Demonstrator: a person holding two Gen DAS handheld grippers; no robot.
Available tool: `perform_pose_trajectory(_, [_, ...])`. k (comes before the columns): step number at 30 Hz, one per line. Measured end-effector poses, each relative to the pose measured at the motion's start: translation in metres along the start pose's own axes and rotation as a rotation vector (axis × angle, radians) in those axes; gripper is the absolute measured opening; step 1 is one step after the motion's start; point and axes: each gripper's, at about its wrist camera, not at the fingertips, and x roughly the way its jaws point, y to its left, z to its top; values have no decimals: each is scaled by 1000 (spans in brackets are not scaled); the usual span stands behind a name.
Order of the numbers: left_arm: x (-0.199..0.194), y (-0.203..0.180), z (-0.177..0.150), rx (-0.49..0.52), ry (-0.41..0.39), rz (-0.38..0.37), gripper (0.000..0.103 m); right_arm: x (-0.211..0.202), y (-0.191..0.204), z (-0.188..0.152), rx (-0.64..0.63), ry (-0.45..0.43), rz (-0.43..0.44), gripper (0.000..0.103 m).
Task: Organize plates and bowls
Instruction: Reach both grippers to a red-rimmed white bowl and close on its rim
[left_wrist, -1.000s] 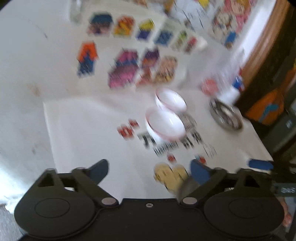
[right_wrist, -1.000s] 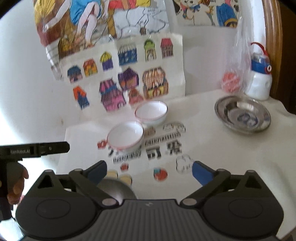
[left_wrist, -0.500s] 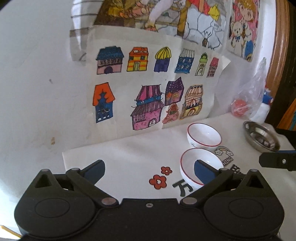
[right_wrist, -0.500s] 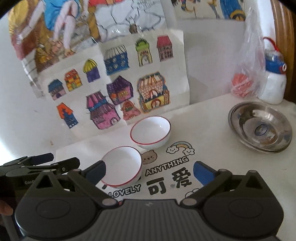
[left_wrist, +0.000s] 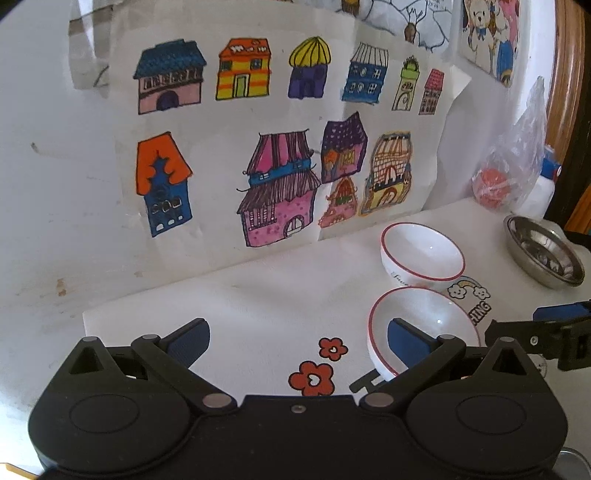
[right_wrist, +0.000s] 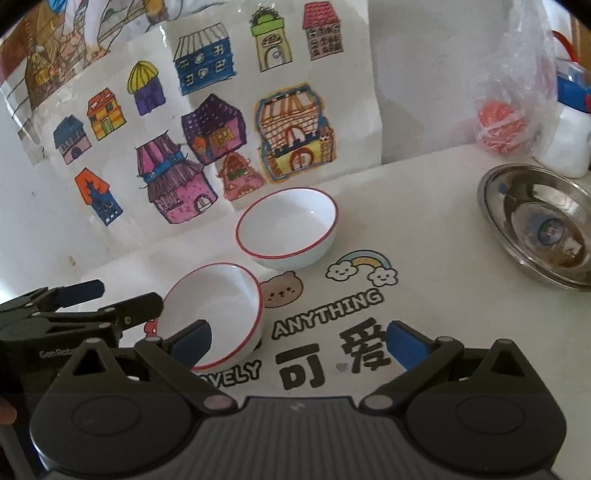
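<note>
Two white bowls with red rims stand on the printed table cover. The near bowl (left_wrist: 424, 314) (right_wrist: 218, 306) sits just in front of the far bowl (left_wrist: 423, 254) (right_wrist: 288, 229). A steel plate (left_wrist: 543, 254) (right_wrist: 535, 225) lies to the right. My left gripper (left_wrist: 297, 339) (right_wrist: 81, 306) is open, left of the near bowl, one finger close to its rim. Low over the cover, my right gripper (right_wrist: 299, 343) (left_wrist: 546, 325) is open on that bowl's right side. Neither holds anything.
A wall with coloured house drawings (right_wrist: 207, 147) rises right behind the bowls. A clear plastic bag with something red (right_wrist: 498, 125) and a white and blue bottle (right_wrist: 569, 140) stand at the back right, behind the plate. A steel rim (left_wrist: 572, 458) peeks in at the bottom right.
Both grippers have come in low towards the near bowl, one on each side. The left wrist view swung up from the table to face the wall. Both stay open.
</note>
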Motion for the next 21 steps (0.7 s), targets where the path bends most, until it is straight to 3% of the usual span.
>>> perform_pose_trajectory(6, [8, 0, -3, -2, 15, -27, 102, 9, 9, -4, -81, -7, -11, 100])
perform_pose_trajectory(15, [17, -2, -7, 19, 45, -72, 102, 12, 10, -5, -108, -9, 21, 82])
perform_pose_trajectory(21, [16, -2, -6, 1, 63, -116, 91, 13, 9, -6, -78, -9, 70, 58])
